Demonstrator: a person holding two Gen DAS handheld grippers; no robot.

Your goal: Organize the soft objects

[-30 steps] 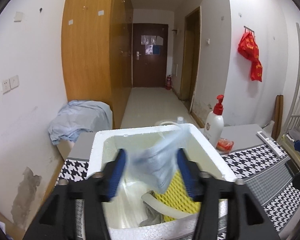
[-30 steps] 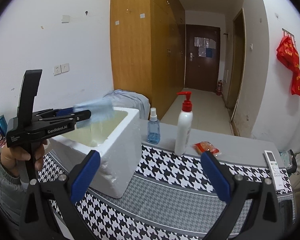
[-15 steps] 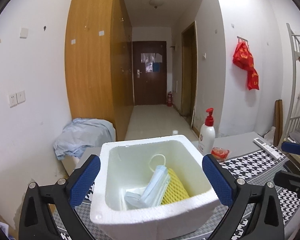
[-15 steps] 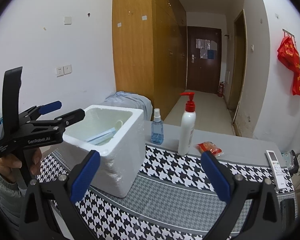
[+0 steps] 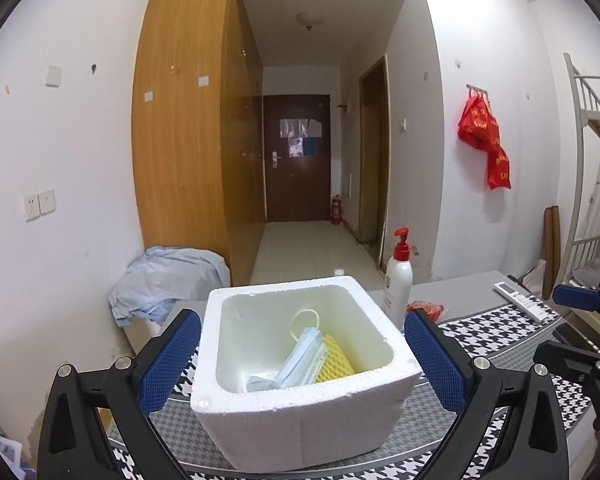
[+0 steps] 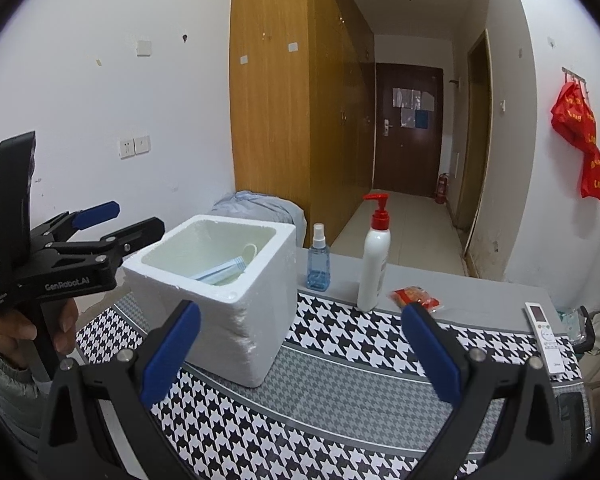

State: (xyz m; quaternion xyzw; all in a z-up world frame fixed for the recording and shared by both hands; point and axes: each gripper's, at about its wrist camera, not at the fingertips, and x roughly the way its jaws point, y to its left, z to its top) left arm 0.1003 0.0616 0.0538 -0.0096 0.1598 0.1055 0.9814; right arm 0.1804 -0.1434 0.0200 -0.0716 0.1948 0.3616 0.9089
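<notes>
Masks [image 5: 300, 364] lie limp in the foam box [image 5: 296, 420] against a yellow sponge [image 5: 334, 360]; the left gripper [image 5: 300, 364] gapes wide, holding nothing. Light and floppy, they seem best pinched mid-stack. Right view: the right gripper [image 6: 296, 354] spreads wide, empty, over the tablecloth [image 6: 340, 384].

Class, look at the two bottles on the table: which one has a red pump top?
The tall white bottle. The small blue spray bottle beside it, nearer the foam box, has a clear cap.
</notes>
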